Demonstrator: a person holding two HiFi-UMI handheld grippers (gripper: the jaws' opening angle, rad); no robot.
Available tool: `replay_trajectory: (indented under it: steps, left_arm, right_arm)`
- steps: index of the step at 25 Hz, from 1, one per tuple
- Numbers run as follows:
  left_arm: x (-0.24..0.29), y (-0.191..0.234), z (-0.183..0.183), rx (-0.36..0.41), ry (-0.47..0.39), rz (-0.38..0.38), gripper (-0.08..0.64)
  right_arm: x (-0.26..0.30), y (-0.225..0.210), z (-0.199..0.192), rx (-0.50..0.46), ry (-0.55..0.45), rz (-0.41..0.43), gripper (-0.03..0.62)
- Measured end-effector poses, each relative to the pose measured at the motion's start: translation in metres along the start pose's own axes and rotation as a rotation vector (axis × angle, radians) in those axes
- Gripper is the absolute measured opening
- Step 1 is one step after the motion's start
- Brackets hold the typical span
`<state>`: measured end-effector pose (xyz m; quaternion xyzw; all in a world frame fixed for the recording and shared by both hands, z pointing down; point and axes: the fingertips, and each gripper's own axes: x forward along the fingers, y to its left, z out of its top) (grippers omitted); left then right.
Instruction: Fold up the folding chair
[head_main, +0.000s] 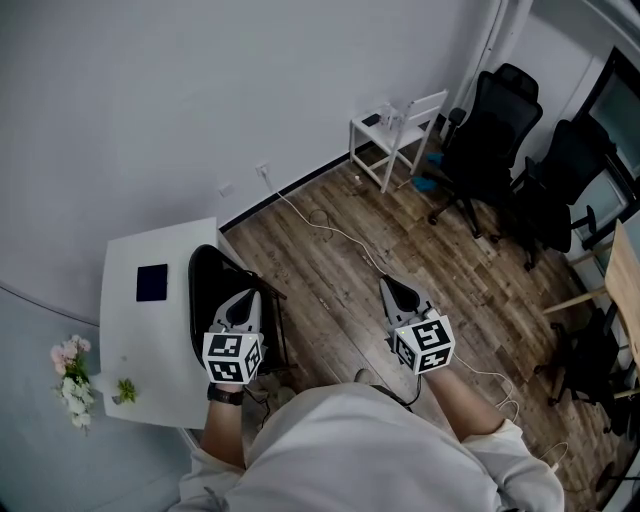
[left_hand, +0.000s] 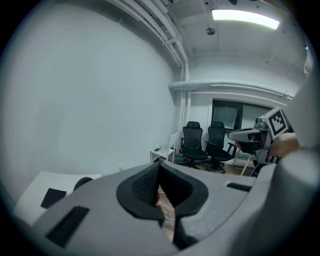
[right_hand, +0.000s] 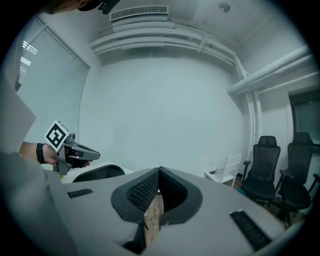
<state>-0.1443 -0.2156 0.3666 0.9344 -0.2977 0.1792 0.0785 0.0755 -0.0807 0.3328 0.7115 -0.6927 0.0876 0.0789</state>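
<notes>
A black chair (head_main: 210, 290) with a curved shell and thin dark legs stands against the white table's (head_main: 130, 330) right side. Its rounded top also shows in the right gripper view (right_hand: 97, 173) and in the left gripper view (left_hand: 82, 182). A white slatted chair (head_main: 398, 130) stands at the far wall. My left gripper (head_main: 240, 296) hovers over the black chair, shut and empty (left_hand: 159, 165). My right gripper (head_main: 386, 283) hangs over bare wooden floor, shut with nothing in it (right_hand: 159, 170). Each gripper sees the other: the left (right_hand: 92, 154), the right (left_hand: 235, 134).
The table carries a dark square pad (head_main: 152, 282) and a small green sprig; pale flowers (head_main: 70, 375) stand at its left. Black office chairs (head_main: 495, 140) crowd the back right. A white cable (head_main: 330, 230) runs over the floor. A wooden table edge (head_main: 627, 290) is at the right.
</notes>
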Motion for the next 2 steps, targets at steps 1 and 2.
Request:
replay_trajectory:
  steps: [1, 2]
  left_arm:
    - [0.0003, -0.0004, 0.0000, 0.000, 0.001, 0.000, 0.008]
    - [0.0006, -0.0008, 0.0000, 0.000, 0.003, 0.000, 0.008]
  right_arm:
    - [0.0002, -0.0007, 0.0000, 0.000, 0.001, 0.000, 0.017]
    - [0.0005, -0.0013, 0.0000, 0.000, 0.001, 0.001, 0.017]
